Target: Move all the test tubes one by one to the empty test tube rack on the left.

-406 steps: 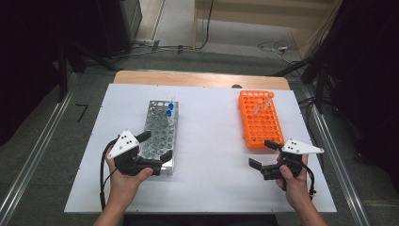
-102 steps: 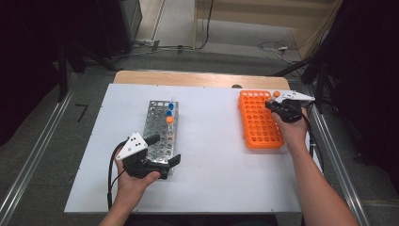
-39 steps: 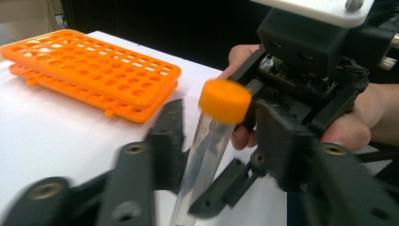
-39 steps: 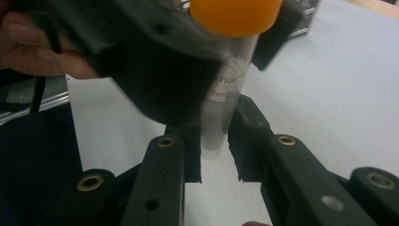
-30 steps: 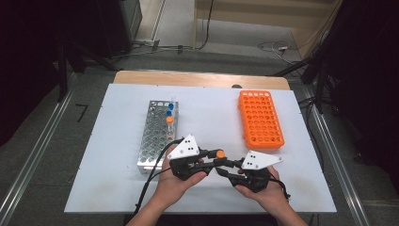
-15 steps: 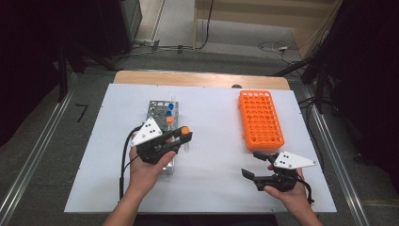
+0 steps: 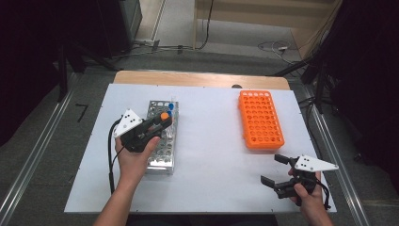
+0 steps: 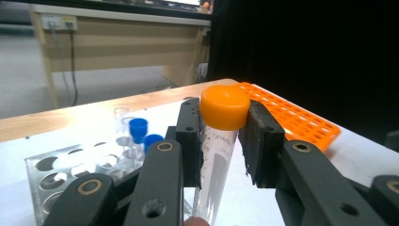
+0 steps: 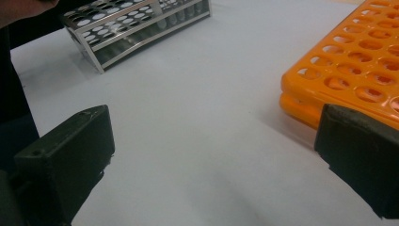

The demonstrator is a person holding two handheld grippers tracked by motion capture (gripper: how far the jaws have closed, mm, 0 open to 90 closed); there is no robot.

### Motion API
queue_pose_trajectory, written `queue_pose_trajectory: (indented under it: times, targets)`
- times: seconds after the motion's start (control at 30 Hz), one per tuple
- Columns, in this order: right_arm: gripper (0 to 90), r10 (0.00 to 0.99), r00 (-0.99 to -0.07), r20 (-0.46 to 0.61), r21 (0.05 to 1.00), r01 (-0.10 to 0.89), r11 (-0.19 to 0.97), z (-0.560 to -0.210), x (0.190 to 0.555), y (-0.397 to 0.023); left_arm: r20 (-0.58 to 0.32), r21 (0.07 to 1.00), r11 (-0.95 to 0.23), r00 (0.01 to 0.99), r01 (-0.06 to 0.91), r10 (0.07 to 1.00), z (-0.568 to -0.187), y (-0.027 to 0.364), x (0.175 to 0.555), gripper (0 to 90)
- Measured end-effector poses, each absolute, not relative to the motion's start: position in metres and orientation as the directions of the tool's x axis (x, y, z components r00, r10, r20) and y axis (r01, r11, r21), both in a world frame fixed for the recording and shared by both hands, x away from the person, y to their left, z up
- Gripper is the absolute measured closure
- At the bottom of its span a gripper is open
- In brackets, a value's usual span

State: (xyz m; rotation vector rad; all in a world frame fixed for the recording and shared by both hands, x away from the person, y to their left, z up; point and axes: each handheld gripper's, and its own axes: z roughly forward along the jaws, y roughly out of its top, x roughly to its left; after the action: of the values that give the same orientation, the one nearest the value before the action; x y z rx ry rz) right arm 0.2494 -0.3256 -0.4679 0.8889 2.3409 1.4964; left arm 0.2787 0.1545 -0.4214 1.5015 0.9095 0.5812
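Nearest the person, at the front right of the white table [image 7: 211, 179], the right gripper [image 7: 277, 170] sits low over bare tabletop, its hand [image 7: 308, 200] coming in from the bottom edge with the grey plate on top. Its jaws have just been opening and now stand wide apart with nothing between them; in the right gripper view the two black pads frame only white surface. Just beyond that gripper, and apart from it, lies the orange rack [image 7: 260, 118], all its visible holes vacant, its near corner showing past the right pad [image 9: 362, 174].

On the left side, the left hand [image 7: 134, 157] reaches forward over the near end of the clear rack [image 7: 160, 157], wrist raised, with the left gripper [image 7: 162, 121] angled up and away above the rack's middle. Its jaws are closed on an orange-capped tube [image 8: 221, 136], the pads pressing the tube just under its cap; the tube hangs upright, clear of the rack's holes. The hand and gripper cover much of the rack's middle rows from above.

Farther back in the clear rack stand two blue-capped tubes [image 8: 138, 129] and an uncapped clear tube [image 8: 121, 117], close together at the far end, just beyond the held tube.
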Motion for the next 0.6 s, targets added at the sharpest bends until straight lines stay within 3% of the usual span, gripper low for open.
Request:
queue_pose_trajectory:
  times: [0.4,0.6]
  targets:
    - [0.0,0.609,-0.782,0.131,0.883,0.371,0.287,-0.469,0.252,-0.328,-0.100,0.965,-0.035,0.488,0.260,0.867,-0.434,0.143,0.286,69.1]
    - [0.0,0.609,-0.783,0.127,0.883,0.368,0.289,-0.469,0.252,-0.328,-0.136,0.955,-0.021,0.501,0.296,0.855,-0.429,0.144,0.285,39.3]
